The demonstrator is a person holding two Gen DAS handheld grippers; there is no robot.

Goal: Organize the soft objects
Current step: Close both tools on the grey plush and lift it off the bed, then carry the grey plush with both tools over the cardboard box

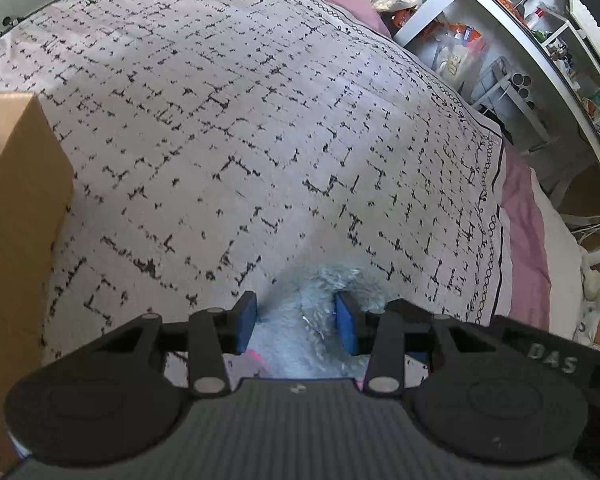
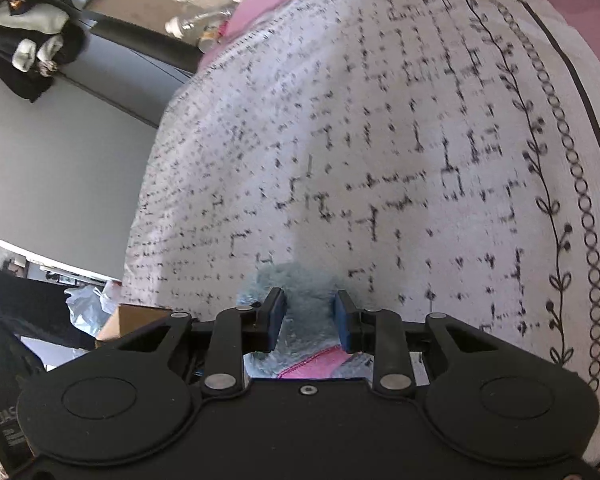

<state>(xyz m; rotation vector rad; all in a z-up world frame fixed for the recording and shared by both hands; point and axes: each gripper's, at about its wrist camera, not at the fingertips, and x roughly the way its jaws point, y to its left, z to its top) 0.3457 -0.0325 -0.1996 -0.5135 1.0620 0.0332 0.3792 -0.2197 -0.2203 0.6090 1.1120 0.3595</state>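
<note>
Grippers both clamped on one fluffy grey-blue plush toy. Left gripper (image 1: 296, 322) pinches the plush toy (image 1: 300, 340) at 6 o'clock in its view; right gripper (image 2: 307, 320) grips it likewise, pink trim showing. Patterned bedspread (image 1: 240, 140) lies beneath; cardboard box (image 1: 16, 208) at 9 o'clock.

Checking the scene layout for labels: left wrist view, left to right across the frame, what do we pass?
Cardboard box → patterned bedspread → pink sheet → white shelving unit. The left tongs, low in the frame, are closed on a grey plush toy.
</note>
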